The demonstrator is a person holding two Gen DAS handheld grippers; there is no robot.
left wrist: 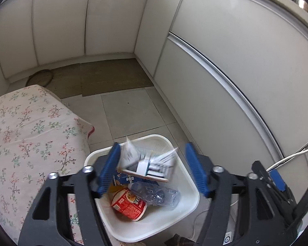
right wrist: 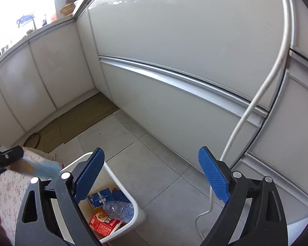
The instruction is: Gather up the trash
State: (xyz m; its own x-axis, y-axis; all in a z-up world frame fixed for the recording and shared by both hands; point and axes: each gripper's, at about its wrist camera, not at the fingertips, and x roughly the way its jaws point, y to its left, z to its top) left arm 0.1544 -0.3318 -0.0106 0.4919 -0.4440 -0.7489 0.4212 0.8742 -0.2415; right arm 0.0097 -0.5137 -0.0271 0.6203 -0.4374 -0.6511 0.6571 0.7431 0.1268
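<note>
Hovering over the white plastic waste bin (left wrist: 145, 211), you spread your left gripper (left wrist: 152, 168) so a blurred white printed paper packet (left wrist: 147, 162) drops free between its blue pads toward the clear crushed bottle (left wrist: 156, 194) and red noodle cup (left wrist: 129, 205) inside. Your right gripper (right wrist: 152, 176) stands wide apart, empty, beside it.

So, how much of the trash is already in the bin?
Done: a red cup, a clear bottle and a blue carton lie in the white bin. In hand: a blurred packet sits between the open left gripper above the bin. The right gripper is open, empty. Left: no other trash shows.
</note>
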